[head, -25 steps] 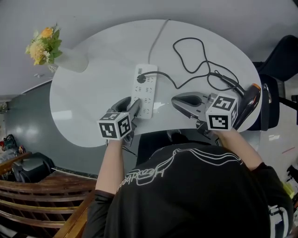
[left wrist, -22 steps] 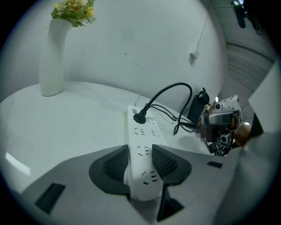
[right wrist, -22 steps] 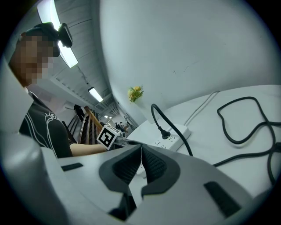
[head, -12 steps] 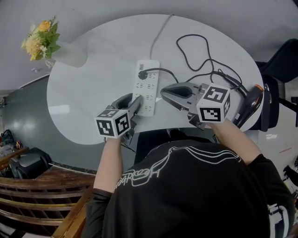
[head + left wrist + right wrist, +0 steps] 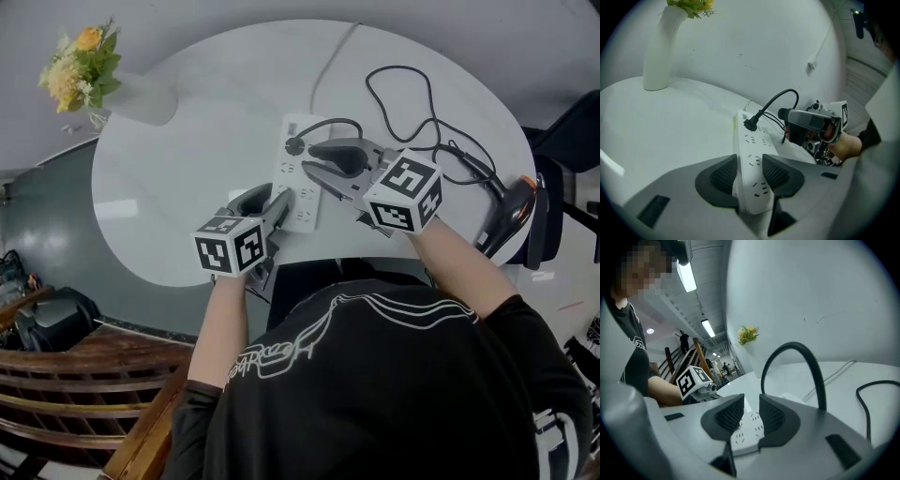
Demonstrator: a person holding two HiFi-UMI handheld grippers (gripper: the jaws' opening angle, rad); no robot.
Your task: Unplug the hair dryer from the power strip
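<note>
The white power strip (image 5: 300,173) lies mid-table with the black plug (image 5: 295,145) seated in its far end. A black cord (image 5: 403,98) loops back and runs to the hair dryer (image 5: 511,211) at the table's right edge. My left gripper (image 5: 272,202) is shut on the strip's near end, its pads (image 5: 725,176) against both sides of the strip (image 5: 752,154). The plug (image 5: 750,124) stands further along. My right gripper (image 5: 317,161) hovers over the strip beside the plug. Its jaws (image 5: 751,416) are opening with nothing between them, and the cord (image 5: 797,355) arches just beyond.
A white vase with yellow flowers (image 5: 141,98) stands at the table's far left. The strip's white lead (image 5: 333,61) runs off the far edge. A black chair (image 5: 572,131) sits right of the table. Wooden railings (image 5: 94,394) are below left.
My right gripper has travelled left across the table, from beside the hair dryer to above the power strip by the plug. The left gripper has kept its hold in place.
</note>
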